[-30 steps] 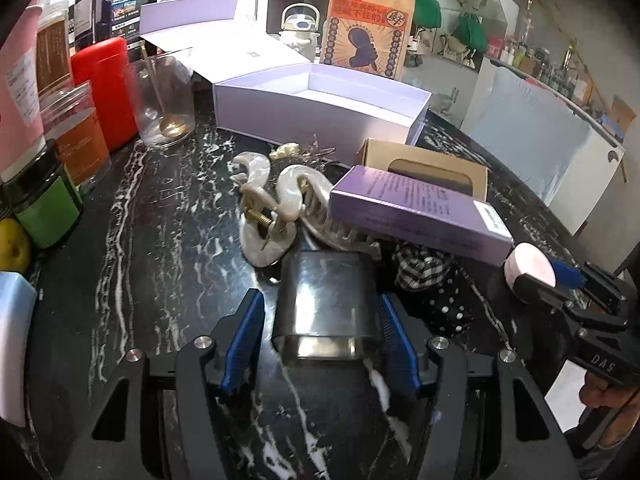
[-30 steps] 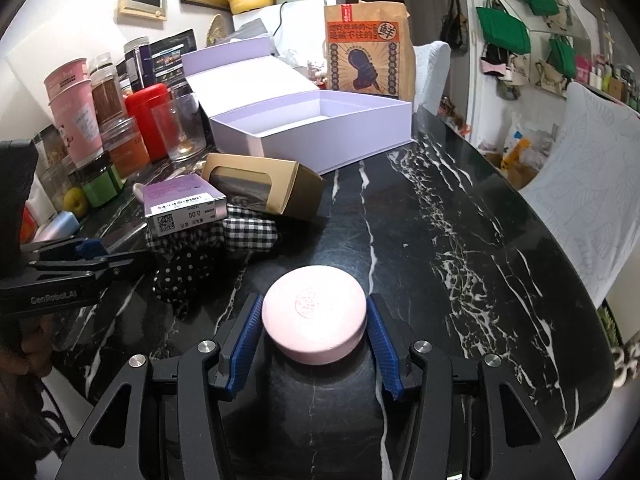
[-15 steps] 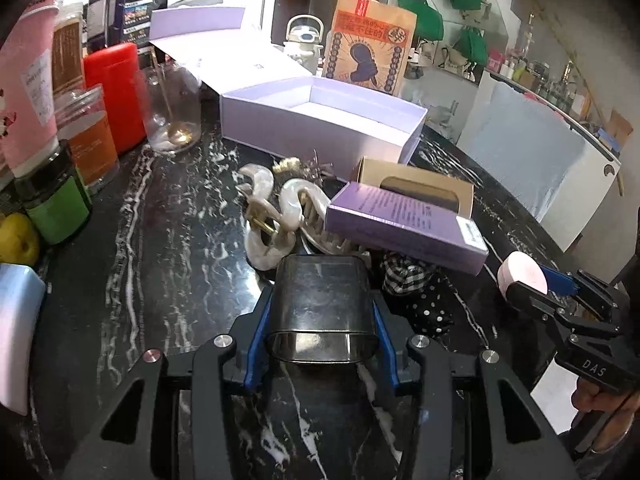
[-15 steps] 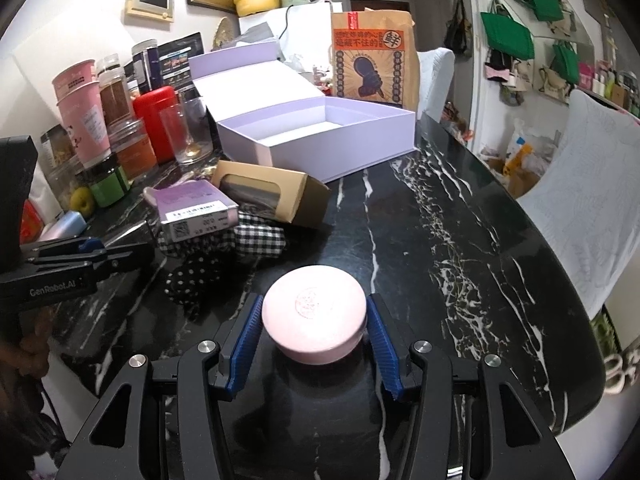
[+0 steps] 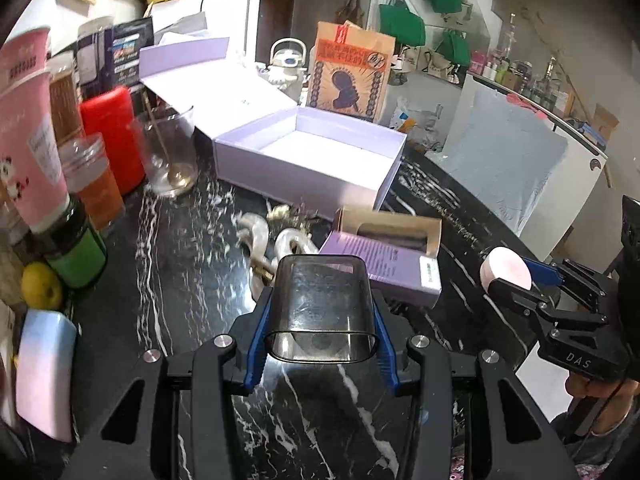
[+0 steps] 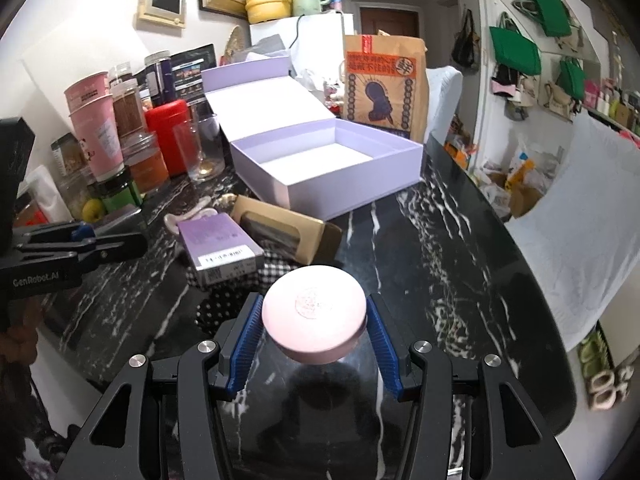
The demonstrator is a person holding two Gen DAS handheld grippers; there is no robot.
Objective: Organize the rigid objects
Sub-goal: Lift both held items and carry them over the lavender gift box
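Carrying two items at once looks to be the step in hand: the left gripper [image 5: 322,322] has its blue fingers [image 5: 258,344] clamped on a smoky translucent case [image 5: 322,314], a smooth rounded-rectangle shell with a glossy rim, and the right gripper [image 6: 314,330] has its ribbed blue fingers [image 6: 244,344] pressed against the sides of a pink round tin [image 6: 314,306], a matte disc with a faint embossed stamp on its lid. Both items appear lifted clear of the black, white-veined marble counter [image 6: 440,260], near its front edge. The likely destination is the open lavender box [image 6: 328,164], stiff card with straight walls and a hinged lid laid back, standing toward the far edge of the counter with its white floor bare. Reaching it calls for carrying each piece over the clutter between: a purple carton [image 5: 384,268], a kraft windowed box [image 5: 390,232] just behind it, a pearly hair claw [image 5: 262,240] and a checked and dotted cloth [image 6: 276,272] beneath the cartons. Both held pieces are slick and hard, so each should be lowered level onto the box floor before its fingers part.
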